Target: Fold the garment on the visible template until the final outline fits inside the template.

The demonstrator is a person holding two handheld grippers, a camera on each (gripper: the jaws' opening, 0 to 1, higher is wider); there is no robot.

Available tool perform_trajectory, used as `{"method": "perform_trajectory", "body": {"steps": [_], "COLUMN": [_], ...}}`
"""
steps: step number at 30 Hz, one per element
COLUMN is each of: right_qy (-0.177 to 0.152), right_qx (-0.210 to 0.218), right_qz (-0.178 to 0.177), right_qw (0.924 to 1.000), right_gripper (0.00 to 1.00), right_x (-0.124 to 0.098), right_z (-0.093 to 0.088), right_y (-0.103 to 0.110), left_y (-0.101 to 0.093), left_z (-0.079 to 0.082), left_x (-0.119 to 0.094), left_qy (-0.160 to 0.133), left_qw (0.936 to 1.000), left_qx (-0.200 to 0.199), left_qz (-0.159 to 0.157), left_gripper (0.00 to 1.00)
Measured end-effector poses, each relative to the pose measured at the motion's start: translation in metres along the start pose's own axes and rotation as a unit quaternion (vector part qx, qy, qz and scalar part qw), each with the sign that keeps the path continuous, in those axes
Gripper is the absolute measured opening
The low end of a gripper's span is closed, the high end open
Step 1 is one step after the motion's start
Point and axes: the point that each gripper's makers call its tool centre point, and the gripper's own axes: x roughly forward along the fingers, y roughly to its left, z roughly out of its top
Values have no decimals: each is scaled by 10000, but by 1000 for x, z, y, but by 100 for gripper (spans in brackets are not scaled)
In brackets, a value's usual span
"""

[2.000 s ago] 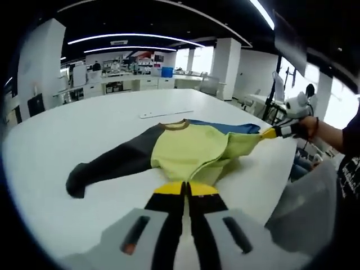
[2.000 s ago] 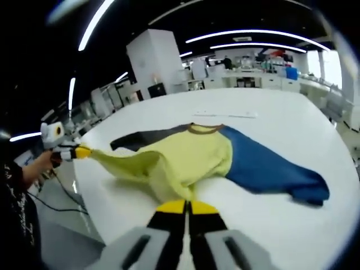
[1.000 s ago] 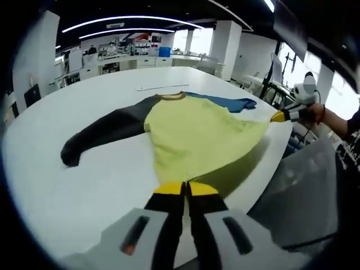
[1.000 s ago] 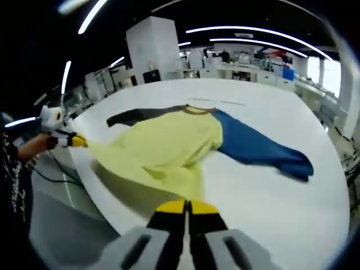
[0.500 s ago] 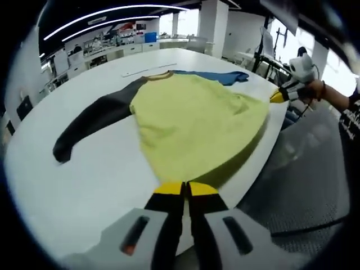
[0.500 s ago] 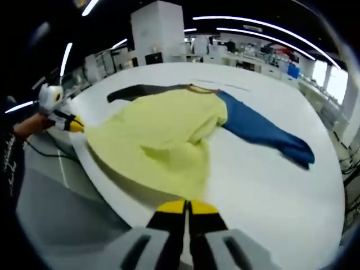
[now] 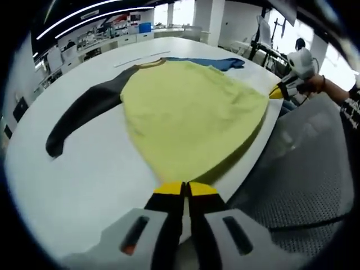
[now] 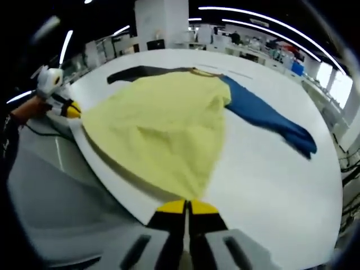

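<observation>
A long-sleeved garment lies spread on the white table [image 7: 84, 169], collar away from me. Its yellow body [image 7: 191, 112] [image 8: 163, 124] has a brown collar [image 7: 147, 63], a black sleeve [image 7: 79, 112] [image 8: 138, 71] and a blue sleeve [image 7: 216, 62] [image 8: 270, 121]. My left gripper [image 7: 184, 189] is shut on one hem corner at the table's near edge; it also shows as the yellow-tipped left gripper [image 8: 72, 110], held by a hand. My right gripper [image 8: 187, 207] is shut on the other hem corner, also seen as the right gripper [image 7: 277, 91]. The hem hangs stretched between the two, slightly over the edge.
A thin pale strip [image 7: 140, 56] [image 8: 239, 72] lies on the table beyond the collar. Grey floor [image 7: 292, 180] drops away below the table's curved edge. Benches and white pillars [image 8: 160, 22] stand far behind. A person's hand [image 7: 320, 84] holds the right gripper.
Both grippers pulled the hem back toward the table edge. The crumpled yellow body has been drawn out flat and wide, and the sleeves now lie straighter.
</observation>
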Motion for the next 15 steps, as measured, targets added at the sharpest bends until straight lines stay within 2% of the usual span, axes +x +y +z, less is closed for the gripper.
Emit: {"method": "perform_trajectory", "body": {"steps": [10,15], "right_qy": [108,90], "right_qx": [-25,123], "right_qz": [-89,-64], "right_qw": [9999,9999], "right_gripper": [0,0], "right_x": [1,1], "right_z": [-8,-8], "right_y": [-3,-4], "left_y": [-6,-7], "left_z": [-6,-5], "left_x": [3,4], "left_qy": [207,181], "left_qw": [9997,9998], "left_qx": [40,24], "left_qz": [-83,-93], "left_gripper": [0,0]}}
